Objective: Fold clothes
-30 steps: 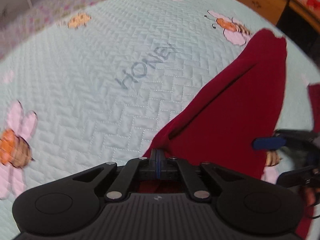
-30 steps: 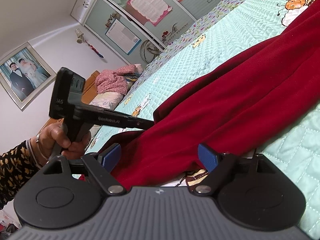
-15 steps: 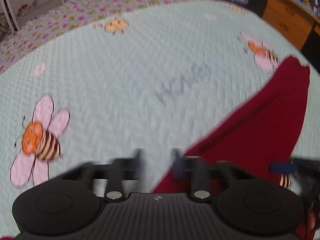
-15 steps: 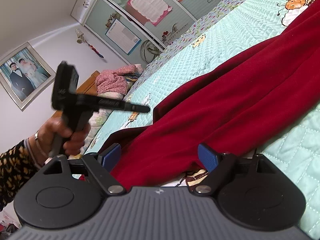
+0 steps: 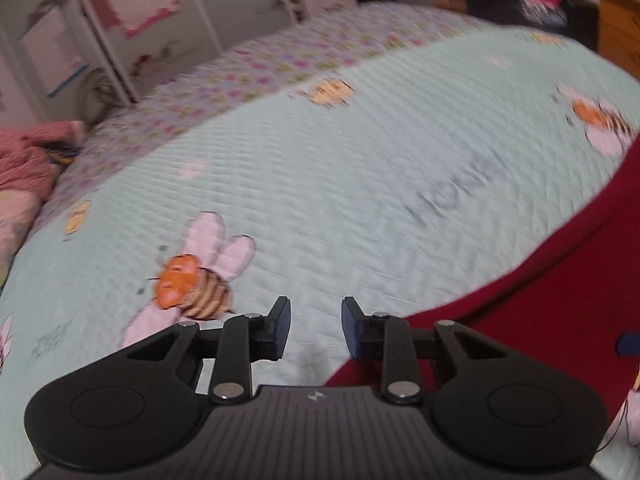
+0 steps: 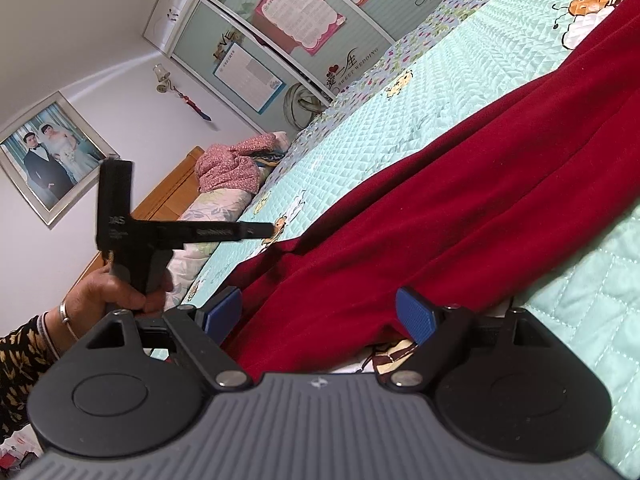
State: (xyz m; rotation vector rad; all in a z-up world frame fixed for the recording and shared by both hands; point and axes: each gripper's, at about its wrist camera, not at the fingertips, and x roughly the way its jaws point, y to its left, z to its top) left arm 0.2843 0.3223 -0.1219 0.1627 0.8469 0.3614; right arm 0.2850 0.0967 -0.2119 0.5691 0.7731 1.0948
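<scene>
A dark red garment (image 6: 460, 208) lies stretched across the mint quilted bedspread (image 6: 400, 120). My right gripper (image 6: 320, 312) rests low at the garment's near end, open wide, with red cloth lying between its blue pads, which do not press on it. My left gripper (image 5: 315, 328) hovers above bare bedspread (image 5: 320, 168), just left of the garment's edge (image 5: 560, 300). Its jaws stand apart and are closing with nothing between them. In the right wrist view the left gripper (image 6: 264, 229) is raised off the bed, held by a hand (image 6: 120, 292).
A pink bundle of clothes (image 6: 232, 164) sits by the pillows and wooden headboard at the bed's far end. Wardrobe doors (image 5: 140, 20) stand beyond the bed. A wooden dresser (image 5: 620, 32) is at the far right. Bee prints (image 5: 192, 280) dot the bedspread.
My left gripper let go of the red garment's corner, opened, rose off the bed and swung away to the left. The right gripper has not moved.
</scene>
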